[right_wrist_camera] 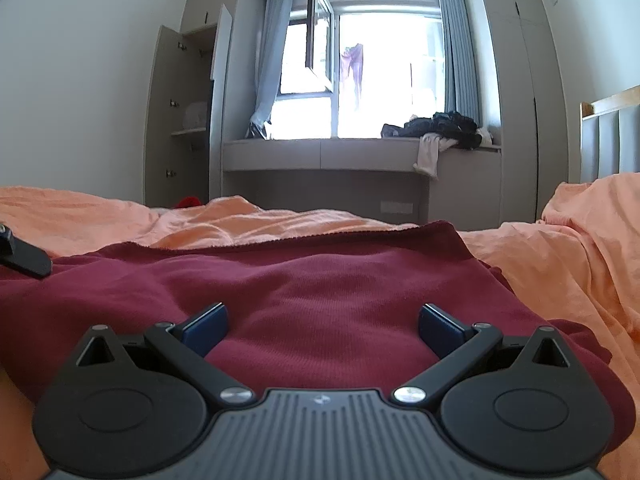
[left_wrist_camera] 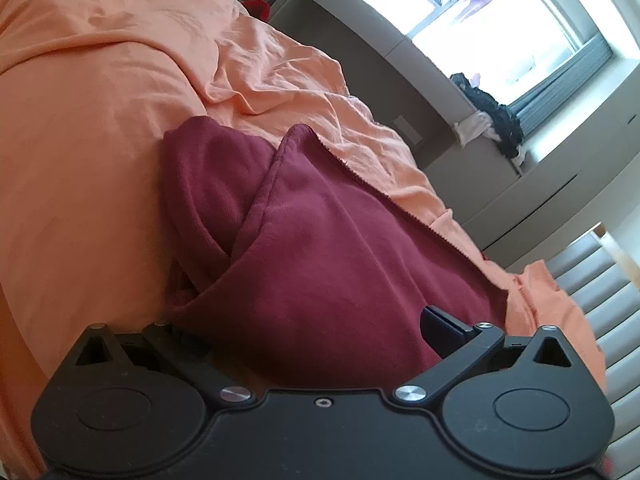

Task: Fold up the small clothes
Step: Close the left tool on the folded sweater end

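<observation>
With the maroon knit garment [right_wrist_camera: 320, 280] spread on the bed's orange sheet [right_wrist_camera: 560, 264], the right tool [right_wrist_camera: 323, 326] gapes open over it and the left tool [left_wrist_camera: 308, 320], half buried, seemingly does too, so a closing pinch may snag the sheet beneath.

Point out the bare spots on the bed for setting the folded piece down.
Bare orange sheet lies right of the maroon garment, toward the headboard, and beyond its far hem. The middle is taken by the garment itself.
</observation>
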`<state>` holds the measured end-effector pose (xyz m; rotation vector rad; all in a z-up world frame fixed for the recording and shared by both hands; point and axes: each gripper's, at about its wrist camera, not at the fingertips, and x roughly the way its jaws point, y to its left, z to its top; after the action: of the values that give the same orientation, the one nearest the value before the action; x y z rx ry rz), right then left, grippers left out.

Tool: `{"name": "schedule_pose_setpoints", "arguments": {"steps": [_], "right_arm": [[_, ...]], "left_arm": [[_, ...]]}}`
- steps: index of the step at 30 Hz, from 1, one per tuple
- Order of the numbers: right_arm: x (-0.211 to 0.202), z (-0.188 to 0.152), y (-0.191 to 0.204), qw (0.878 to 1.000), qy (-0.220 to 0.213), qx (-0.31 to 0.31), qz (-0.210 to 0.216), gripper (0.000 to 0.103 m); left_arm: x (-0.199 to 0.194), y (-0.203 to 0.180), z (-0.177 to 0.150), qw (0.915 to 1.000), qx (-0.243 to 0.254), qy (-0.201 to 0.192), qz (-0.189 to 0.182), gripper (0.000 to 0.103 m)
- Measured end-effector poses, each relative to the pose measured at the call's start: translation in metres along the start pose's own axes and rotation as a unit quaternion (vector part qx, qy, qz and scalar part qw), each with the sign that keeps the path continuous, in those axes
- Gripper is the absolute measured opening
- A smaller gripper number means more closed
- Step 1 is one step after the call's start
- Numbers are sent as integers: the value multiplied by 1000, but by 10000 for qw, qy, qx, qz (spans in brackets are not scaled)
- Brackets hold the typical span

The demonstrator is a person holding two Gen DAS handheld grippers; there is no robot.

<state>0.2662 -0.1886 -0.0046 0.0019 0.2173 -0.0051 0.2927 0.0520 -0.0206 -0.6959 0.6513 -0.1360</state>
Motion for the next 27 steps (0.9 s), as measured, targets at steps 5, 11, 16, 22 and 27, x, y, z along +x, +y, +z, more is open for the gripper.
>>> {"name": "schedule_pose_setpoints", "arguments": {"steps": [5, 11, 16, 22, 27], "right_arm": [[-6, -4, 2, 9999, -80, 105, -75, 102], [-9, -9, -2, 9997, -189, 158, 29, 102], [-9, -12, -1, 9995, -263, 170, 10, 102], [-11, -16, 1, 9992, -353, 202, -38, 102], [-14, -18, 3, 9992, -353, 203, -53, 102]], "left_arm": [[9, -7, 1, 9996, 29, -149, 253, 102], [9, -10, 2, 9993, 72, -202, 308, 102], [7, -5, 3, 9996, -41, -198, 193, 102], [6, -3, 4, 9996, -110, -186, 154, 102], [6, -5, 3, 9996, -82, -172, 197, 102]]}}
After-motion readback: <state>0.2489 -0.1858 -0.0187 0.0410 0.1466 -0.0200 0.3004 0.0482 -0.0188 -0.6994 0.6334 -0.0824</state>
